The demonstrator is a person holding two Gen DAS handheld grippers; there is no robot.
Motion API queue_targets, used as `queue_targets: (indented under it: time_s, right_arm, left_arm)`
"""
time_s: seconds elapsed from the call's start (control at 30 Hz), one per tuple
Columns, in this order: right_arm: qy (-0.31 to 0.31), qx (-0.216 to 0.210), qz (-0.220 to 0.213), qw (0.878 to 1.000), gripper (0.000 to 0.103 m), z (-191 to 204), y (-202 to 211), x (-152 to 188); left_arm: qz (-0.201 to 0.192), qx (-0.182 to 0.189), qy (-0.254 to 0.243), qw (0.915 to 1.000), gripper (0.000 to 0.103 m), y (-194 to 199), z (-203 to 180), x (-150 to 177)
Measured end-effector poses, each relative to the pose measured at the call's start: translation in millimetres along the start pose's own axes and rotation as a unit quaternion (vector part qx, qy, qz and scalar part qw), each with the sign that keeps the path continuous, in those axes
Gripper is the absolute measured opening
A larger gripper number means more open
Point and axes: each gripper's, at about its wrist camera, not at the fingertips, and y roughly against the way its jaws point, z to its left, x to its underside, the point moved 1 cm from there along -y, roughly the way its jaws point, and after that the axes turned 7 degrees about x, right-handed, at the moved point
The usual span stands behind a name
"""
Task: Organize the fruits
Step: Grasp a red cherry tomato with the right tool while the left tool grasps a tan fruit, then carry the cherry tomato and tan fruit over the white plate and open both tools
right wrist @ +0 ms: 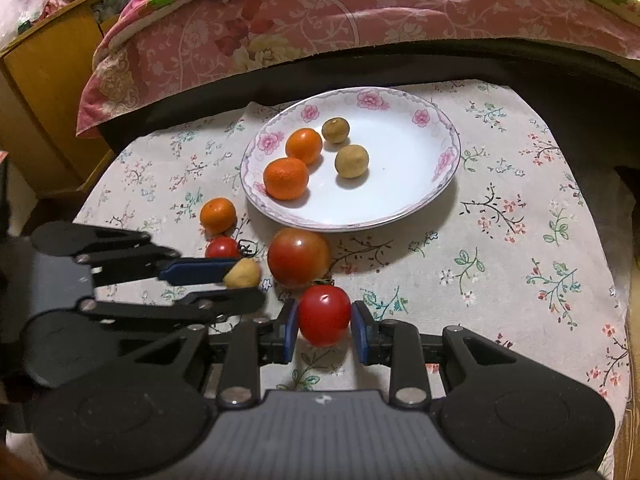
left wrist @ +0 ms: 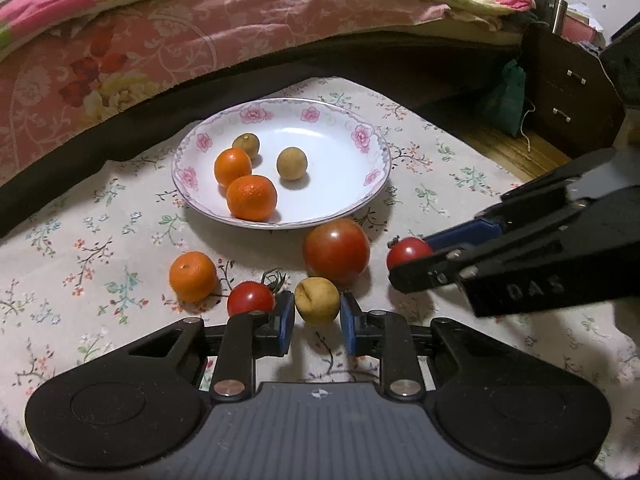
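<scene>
Desk [left wrist: 100, 216] under a floral cloth, set against a bed with a pink quilt [left wrist: 120, 52]; everything sits within reach of both hands.

Flowered plate [left wrist: 372, 184] at the far centre of the desk, evidently the collecting point. It holds two mandarins [left wrist: 251, 197] touching each other and two tan longan-like fruits [left wrist: 292, 163] apart from them, so like appears to be going beside like.

Large tomato [left wrist: 336, 250] on the cloth just in front of the plate rim, untouched. Loose mandarin [left wrist: 192, 276] to its left, also on the cloth. Small red tomato with stem [left wrist: 251, 298] just beside the left tongs' outer finger, not gripped.

Left tongs [left wrist: 317, 314]: narrowed about a tan fruit [left wrist: 317, 300], pads at both its sides. It looks gripped, resting at cloth level.

Right tongs [right wrist: 325, 326]: partly closed around a second small tomato [right wrist: 324, 315], both pads against it. Judged a held fruit, low near the cloth.

Reading: both hands take one small fruit each, nearest ones first. Five fruits remain off the plate, counting the two gripped, so roughly half done.

Risk: the soft tomato may bruise under pressure.
</scene>
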Motion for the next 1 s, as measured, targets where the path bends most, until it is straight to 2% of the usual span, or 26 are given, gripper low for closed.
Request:
queue_targets:
  time_s: [0.27, 0.57, 0.77, 1.0]
  right_arm:
    - [0.003, -0.010, -0.014, 1.000, 0.053, 5.3, 5.5, -9.6]
    - [-0.003, -0.004, -0.054, 0.999, 0.053, -1.4, 5.9, -47.6]
    - [0.003, 0.001, -0.051, 0.999, 0.053, -6.2, -14.0, -58.3]
    - [-0.010, -0.006, -0.052, 0.999, 0.054, -14.8, -23.7, -61.1]
  left_arm:
    - [-0.016, -0.002, 0.008, 0.9998, 0.032, 13.2, 0.6, -6.2]
    - [-0.046, -0.024, -0.004, 0.9986, 0.032, 13.0, 16.8, -49.6]
    - [-0.042, -0.035, -0.007, 0.9985, 0.032, 0.8, 25.0, -65.4]
    - [-0.031, -0.033, 0.000, 0.9990, 0.035, -9.2, 28.6, -61.5]
